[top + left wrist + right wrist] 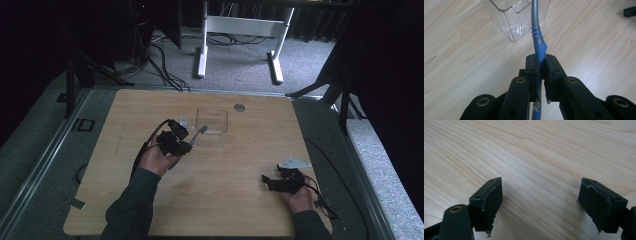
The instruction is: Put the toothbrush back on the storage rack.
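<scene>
1. High view. The left gripper (176, 140) sits left of table centre, clamped on a fork (198, 134) by its handle. The tines point toward 1 o'clock, and the fork's head ends just short of the clear container (212, 121), near its lower-left corner. The container lies at about 1 o'clock from this gripper, close by. The right gripper (272, 182) rests low on the wooden table (240, 200) at roughly 4 o'clock from the container, well apart from it. The left hand is plainly the nearer one.

2. Left gripper view. The jaws are closed on the fork's blue handle (539, 50). The grey metal shaft (535, 15) runs up toward 12 o'clock, bending slightly left as it goes. The ribbed clear container (516, 22) stands at 11 o'clock from the jaws. Its rim notch sits just beside the shaft; whether the two touch, I cannot tell. The fork's long axis runs nearly straight out along the gripper. Judgement: the fork must be raised and tipped over the rim before it can drop inside.

3. Right gripper view. The jaws stand wide apart, empty, with the pads (491, 200) over bare wood grain. Judgement: this hand is idle and plays no part in the coming move.
</scene>
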